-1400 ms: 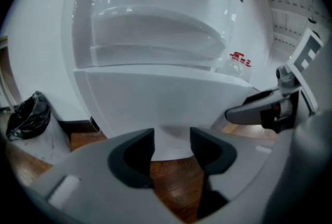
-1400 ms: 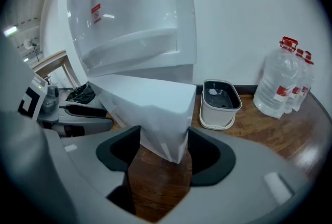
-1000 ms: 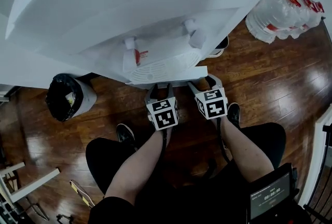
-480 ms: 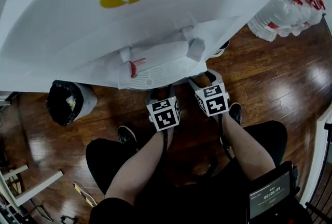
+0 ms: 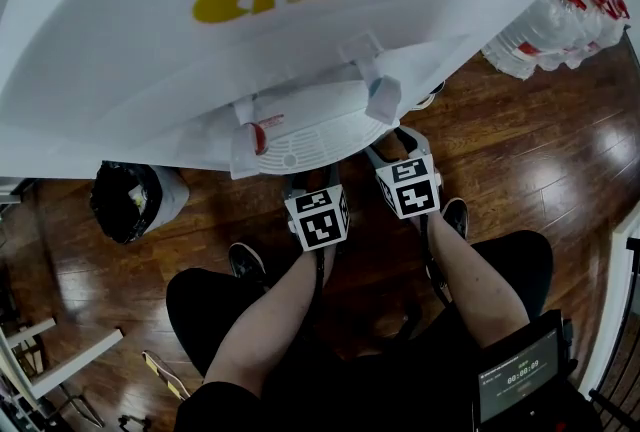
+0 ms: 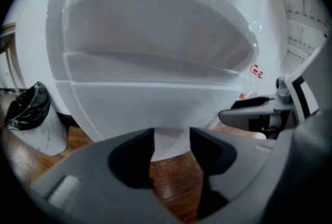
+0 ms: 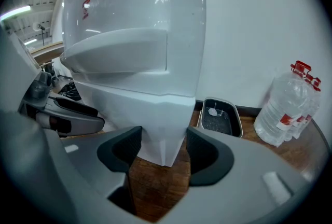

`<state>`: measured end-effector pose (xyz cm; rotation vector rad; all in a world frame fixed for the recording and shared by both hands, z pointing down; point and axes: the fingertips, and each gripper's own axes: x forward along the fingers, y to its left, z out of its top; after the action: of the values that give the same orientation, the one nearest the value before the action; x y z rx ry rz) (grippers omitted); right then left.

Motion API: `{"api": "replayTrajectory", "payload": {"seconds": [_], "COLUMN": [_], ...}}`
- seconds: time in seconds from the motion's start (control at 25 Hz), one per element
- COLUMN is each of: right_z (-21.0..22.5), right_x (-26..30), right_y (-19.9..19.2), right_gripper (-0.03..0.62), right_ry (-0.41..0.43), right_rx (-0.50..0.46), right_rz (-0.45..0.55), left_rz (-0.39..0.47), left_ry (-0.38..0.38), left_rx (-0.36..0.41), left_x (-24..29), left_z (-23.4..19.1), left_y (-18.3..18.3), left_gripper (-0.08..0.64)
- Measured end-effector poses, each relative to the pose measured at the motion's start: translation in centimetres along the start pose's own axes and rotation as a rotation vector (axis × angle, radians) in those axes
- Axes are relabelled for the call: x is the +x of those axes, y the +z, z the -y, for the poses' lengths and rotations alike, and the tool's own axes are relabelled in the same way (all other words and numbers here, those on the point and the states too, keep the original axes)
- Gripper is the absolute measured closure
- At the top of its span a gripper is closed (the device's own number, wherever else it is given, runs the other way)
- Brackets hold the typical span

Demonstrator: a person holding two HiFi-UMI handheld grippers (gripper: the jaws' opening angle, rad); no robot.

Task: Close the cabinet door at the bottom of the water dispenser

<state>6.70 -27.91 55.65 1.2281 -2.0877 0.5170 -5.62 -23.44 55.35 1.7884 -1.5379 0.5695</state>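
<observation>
Right now your left gripper (image 6: 171,148) and right gripper (image 7: 163,150) both have their jaws apart and hold nothing, aimed low at the water dispenser (image 5: 330,40). Just beyond them, the cabinet door (image 6: 150,106) at its foot looks flush with the body, so the closing seems done or nearly done. Perhaps a last push remains. Further off, the bin (image 5: 128,200) holds a black bag, the floor tray (image 7: 220,116) a small white scrap, and the bottles (image 7: 284,114) water.
</observation>
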Motion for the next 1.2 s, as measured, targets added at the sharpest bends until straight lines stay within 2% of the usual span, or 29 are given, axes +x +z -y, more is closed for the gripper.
{"api": "replayTrajectory", "payload": {"seconds": [0.24,0.76,0.84,0.92,0.96,1.0,1.08,1.2], "right_z": [0.2,0.2,0.2,-0.5,-1.2,-1.9,-3.5,-5.2], "right_x": [0.6,0.6,0.4,0.0,-0.2,-0.5,-1.2,-2.7], "right_y": [0.7,0.4,0.3,0.6,0.9,1.1,1.7,3.1], "right_gripper": [0.321,0.321,0.325,0.327,0.367,0.396,0.394,0.396], "right_ry": [-0.01,-0.037,-0.045,-0.016,0.011,0.033,0.053,0.076], "right_rx": [0.014,0.03,0.052,0.092,0.102,0.095,0.035,-0.023], "right_rz": [0.005,-0.031,-0.043,-0.036,-0.027,-0.02,-0.009,0.037], "left_rz": [0.015,-0.017,-0.01,0.005,0.01,0.008,-0.011,-0.016], "left_ry": [0.016,-0.004,-0.021,-0.063,-0.089,-0.112,-0.132,-0.143], "left_rx": [0.024,0.013,0.018,0.035,0.059,0.093,0.144,0.123], "left_x": [0.4,0.2,-0.2,-1.0,-1.3,-1.6,-2.0,-3.1], "left_z": [-0.3,-0.2,0.3,1.6,2.3,2.9,3.4,3.4], "left_y": [0.2,0.2,0.8,1.7,2.0,2.1,1.7,1.6], "left_gripper": [0.347,0.347,0.348,0.351,0.353,0.353,0.353,0.356]}}
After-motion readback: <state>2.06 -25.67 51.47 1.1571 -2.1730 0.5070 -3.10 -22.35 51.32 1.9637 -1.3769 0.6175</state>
